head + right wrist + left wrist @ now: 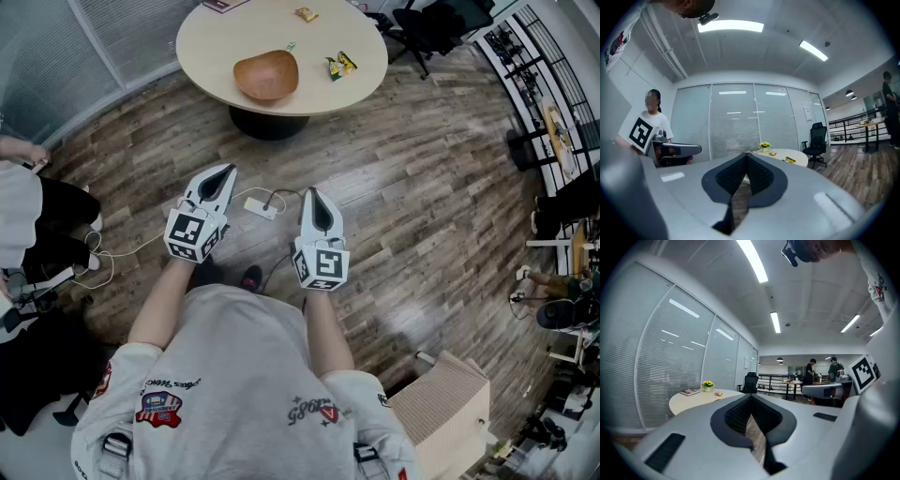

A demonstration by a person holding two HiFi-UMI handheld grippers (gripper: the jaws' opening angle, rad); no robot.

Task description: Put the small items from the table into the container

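Observation:
In the head view a round beige table stands far ahead across the wooden floor. On it sit a wooden bowl, a green-yellow snack packet to the bowl's right and a small orange packet further back. My left gripper and right gripper are held level side by side over the floor, well short of the table, both shut and holding nothing. The left gripper view shows its jaws meeting in front of the table. In the right gripper view the right gripper points at the table and the packet.
A white power strip with cables lies on the floor just ahead of the grippers. A seated person is at the left. A cardboard box stands at the lower right. An office chair and shelves stand to the table's right.

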